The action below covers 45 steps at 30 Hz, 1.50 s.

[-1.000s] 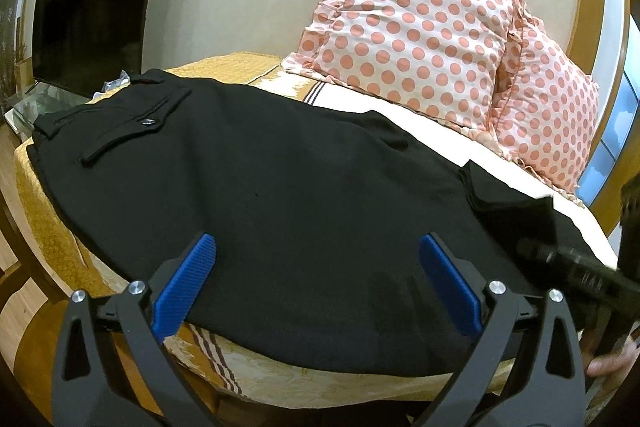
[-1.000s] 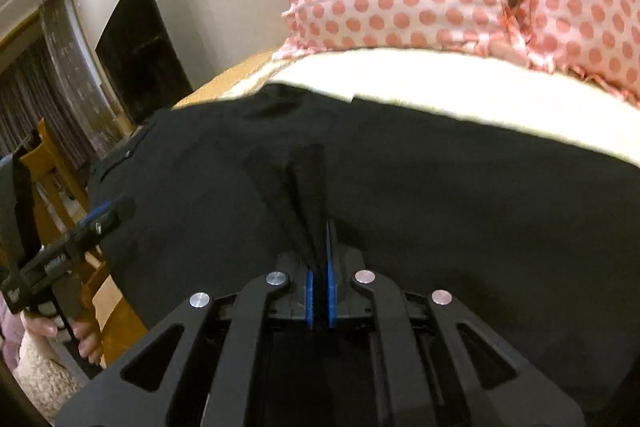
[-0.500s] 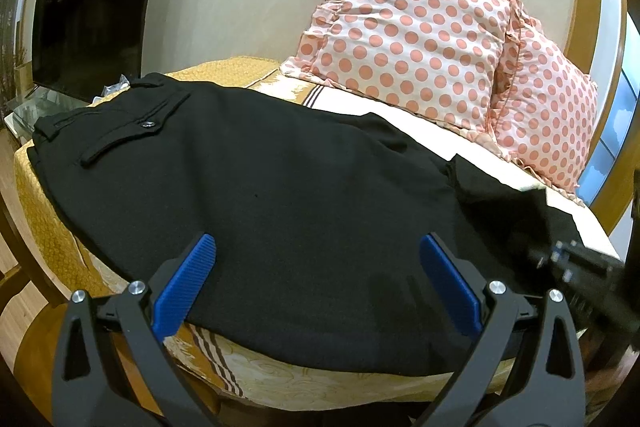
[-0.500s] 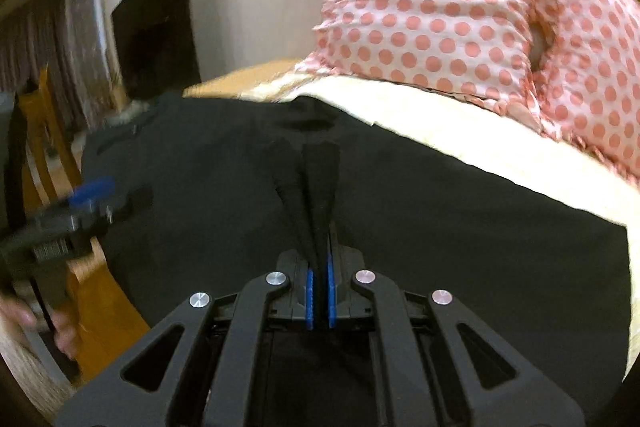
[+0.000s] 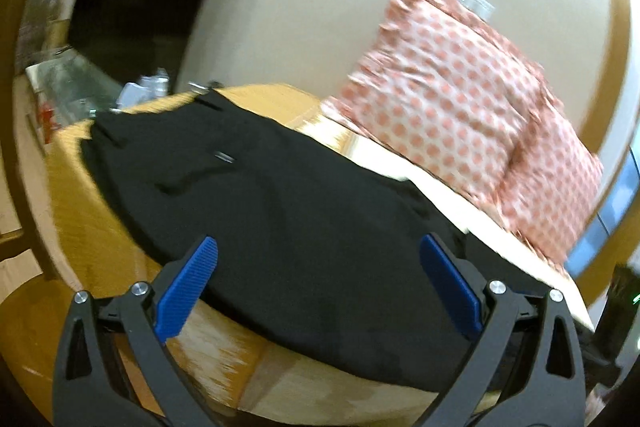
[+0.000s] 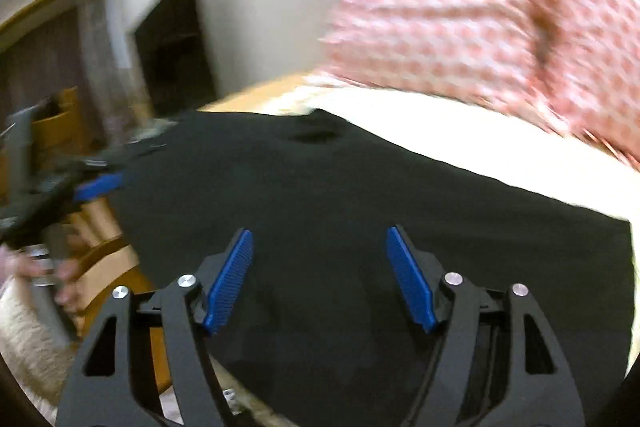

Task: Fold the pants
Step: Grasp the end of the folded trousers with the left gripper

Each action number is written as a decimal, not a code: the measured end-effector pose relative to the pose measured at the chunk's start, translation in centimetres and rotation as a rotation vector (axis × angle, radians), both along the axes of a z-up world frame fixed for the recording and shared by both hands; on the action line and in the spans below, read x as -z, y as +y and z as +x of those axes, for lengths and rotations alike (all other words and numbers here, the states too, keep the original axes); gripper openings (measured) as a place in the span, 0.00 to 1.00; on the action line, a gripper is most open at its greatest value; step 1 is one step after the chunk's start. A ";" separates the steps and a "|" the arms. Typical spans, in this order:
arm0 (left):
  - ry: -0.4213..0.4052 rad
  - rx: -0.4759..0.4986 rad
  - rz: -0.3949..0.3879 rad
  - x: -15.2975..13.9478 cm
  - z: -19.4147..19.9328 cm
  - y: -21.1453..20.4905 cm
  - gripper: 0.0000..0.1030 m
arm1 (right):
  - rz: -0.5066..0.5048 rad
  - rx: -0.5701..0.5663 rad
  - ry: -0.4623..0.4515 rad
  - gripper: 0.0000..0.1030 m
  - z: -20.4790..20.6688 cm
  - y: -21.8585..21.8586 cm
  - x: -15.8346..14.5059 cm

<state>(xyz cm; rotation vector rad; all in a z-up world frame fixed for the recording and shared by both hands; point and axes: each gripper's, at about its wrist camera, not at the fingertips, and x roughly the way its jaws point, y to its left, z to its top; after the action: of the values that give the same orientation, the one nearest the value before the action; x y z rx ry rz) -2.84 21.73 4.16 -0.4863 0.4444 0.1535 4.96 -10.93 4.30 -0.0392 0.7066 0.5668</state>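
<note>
Black pants (image 5: 304,211) lie flat across the bed, waistband and back pocket at the far left. They also fill the right wrist view (image 6: 360,211). My left gripper (image 5: 318,259) is open and empty, above the near edge of the pants. My right gripper (image 6: 320,255) is open and empty, just above the cloth near the leg end. The left gripper (image 6: 96,185) shows at the left edge of the right wrist view, held by a hand. Both views are motion-blurred.
Two pink polka-dot pillows (image 5: 460,115) lean on the wall behind the pants. The bed has a yellow cover (image 5: 72,179) and a white sheet (image 6: 440,131). A dark TV (image 5: 140,7) and a wooden chair (image 6: 64,123) stand at the left.
My right gripper has opened and let go of the pants fabric. My left gripper has swung, so the view tilted and the pants shifted right and down. Both views are now blurred.
</note>
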 end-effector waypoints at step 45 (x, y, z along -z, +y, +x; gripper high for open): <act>0.038 -0.154 -0.473 3.0 3.4 13.3 0.83 | -0.073 -0.058 -0.039 0.80 -1.5 1.0 1.2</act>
<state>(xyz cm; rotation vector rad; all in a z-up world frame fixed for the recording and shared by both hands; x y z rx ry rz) 0.55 35.02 1.15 -0.9847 0.4815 0.2071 3.42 -9.88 3.08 -0.1390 0.6900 0.5942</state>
